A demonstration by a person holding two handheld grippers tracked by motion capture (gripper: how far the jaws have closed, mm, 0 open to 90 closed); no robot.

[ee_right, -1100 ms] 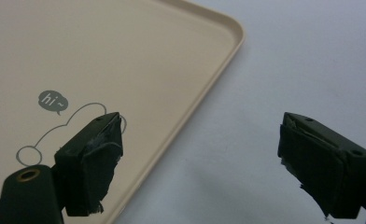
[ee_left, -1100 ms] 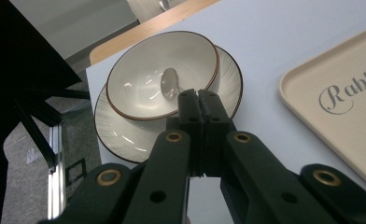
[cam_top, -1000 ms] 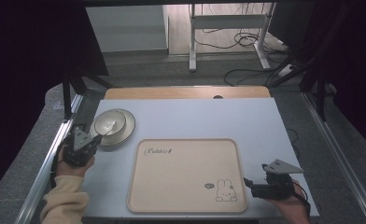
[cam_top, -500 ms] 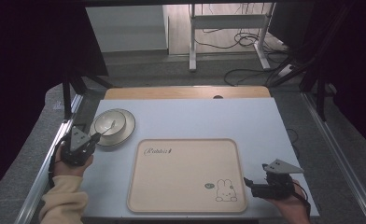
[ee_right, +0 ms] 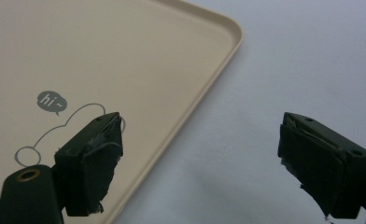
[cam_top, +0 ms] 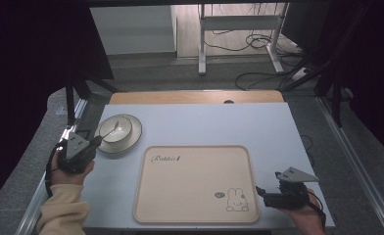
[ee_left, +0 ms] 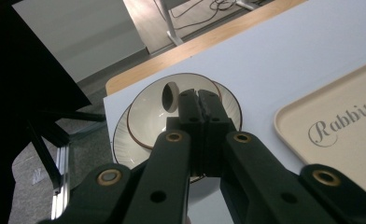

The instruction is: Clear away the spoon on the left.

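Observation:
A cream bowl (cam_top: 116,128) with a brown rim sits in a striped plate (cam_top: 131,139) at the table's left. My left gripper (cam_top: 98,140) is shut with nothing in it, its tips at the plate's near-left edge. In the left gripper view the closed jaws (ee_left: 199,95) point over the bowl (ee_left: 148,112) and plate (ee_left: 123,144). A beige tray (cam_top: 195,183) with a rabbit drawing lies in the middle. My right gripper (cam_top: 259,192) is open at the tray's near-right corner. In the right gripper view its jaws (ee_right: 200,149) straddle the rim of the tray (ee_right: 102,51).
The white table (cam_top: 219,122) ends in a wooden strip (cam_top: 195,96) at the back. Metal rails run along both sides. Cables and a desk frame (cam_top: 239,29) stand on the floor beyond. The tray (ee_left: 340,135) lies right of the left jaws.
My left gripper has drawn slightly left and back from the plate. The right gripper has stayed in place.

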